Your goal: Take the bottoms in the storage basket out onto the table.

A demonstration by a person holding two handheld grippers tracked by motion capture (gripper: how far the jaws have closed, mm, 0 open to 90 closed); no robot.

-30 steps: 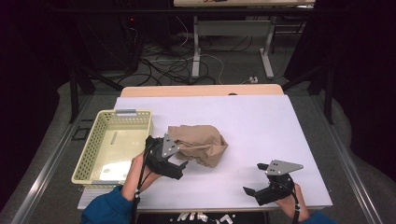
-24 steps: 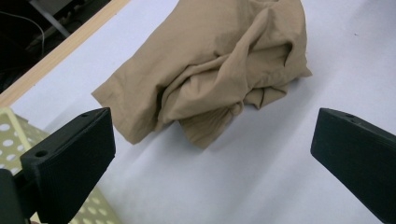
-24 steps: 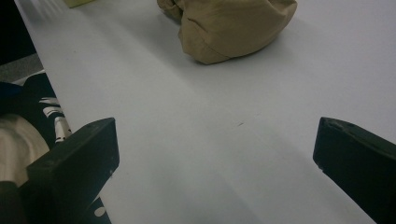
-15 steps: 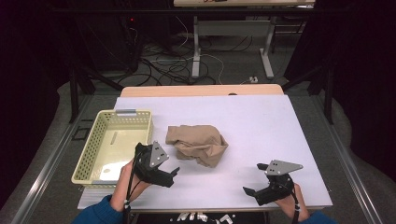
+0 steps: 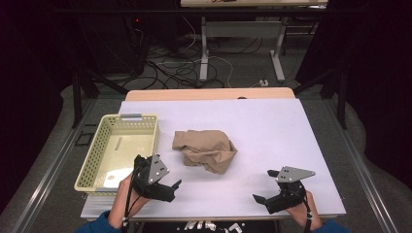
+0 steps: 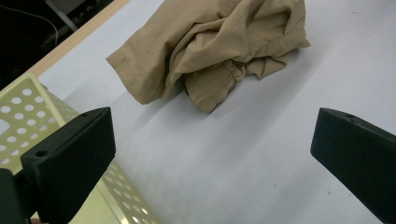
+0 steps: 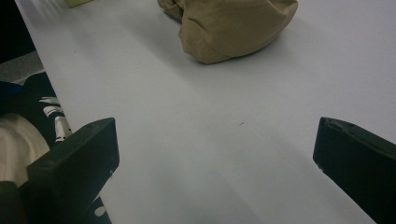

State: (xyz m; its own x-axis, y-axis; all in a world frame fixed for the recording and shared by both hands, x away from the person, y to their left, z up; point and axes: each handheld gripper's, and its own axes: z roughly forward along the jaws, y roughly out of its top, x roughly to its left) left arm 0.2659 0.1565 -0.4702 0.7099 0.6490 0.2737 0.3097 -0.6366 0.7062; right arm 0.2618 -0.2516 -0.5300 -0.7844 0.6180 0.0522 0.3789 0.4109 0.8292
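I find the white, smooth, matte counter (image 5: 272, 131) carrying a pale yellow perforated plastic basket (image 5: 97, 160) at its left and, near the middle, a crumpled tan cloth (image 5: 204, 149) of soft woven fabric, heaped in loose folds with a gathered hem facing my left side. My left hand-held gripper (image 5: 167, 187) hovers just beside the basket's near corner with jaws spread wide and empty, and my right hand-held gripper (image 5: 265, 199) sits at the front right edge, well apart from the cloth, likewise spread and empty. My judgement: a pinch on one loose fold would lift a single layer and let the heap trail or slip, and the left jaw risks catching the basket wall.
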